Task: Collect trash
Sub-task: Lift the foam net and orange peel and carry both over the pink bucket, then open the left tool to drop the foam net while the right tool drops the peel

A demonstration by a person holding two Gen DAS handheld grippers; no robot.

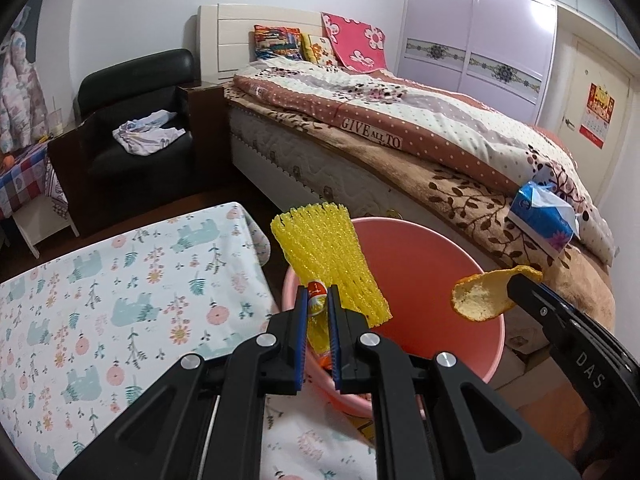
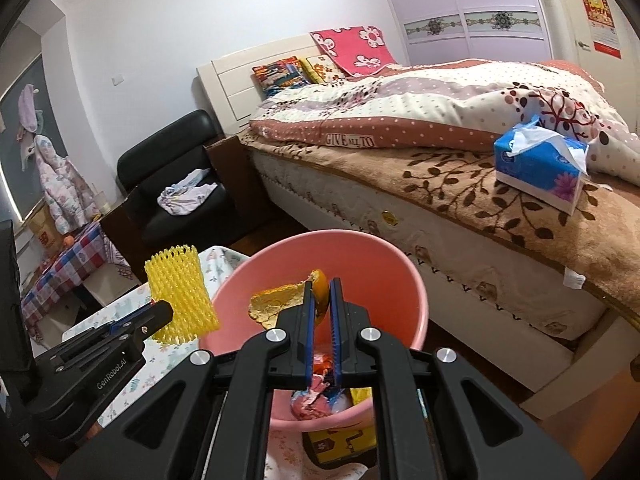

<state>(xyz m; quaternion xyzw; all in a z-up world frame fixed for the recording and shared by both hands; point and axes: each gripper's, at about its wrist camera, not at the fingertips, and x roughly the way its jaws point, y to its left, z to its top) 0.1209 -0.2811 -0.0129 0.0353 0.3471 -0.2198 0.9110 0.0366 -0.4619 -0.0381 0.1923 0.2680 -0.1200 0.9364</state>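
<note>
My left gripper (image 1: pixel 319 300) is clamping a yellow foam fruit net (image 1: pixel 328 256), its long axis rising beyond my fingertips. Just ahead, the pink plastic basin (image 2: pixel 400 276) is holding crumpled wrappers (image 2: pixel 316 396). My right gripper (image 2: pixel 321 292) is pinching a curled orange peel (image 2: pixel 280 300) over it, jutting leftward.
</note>
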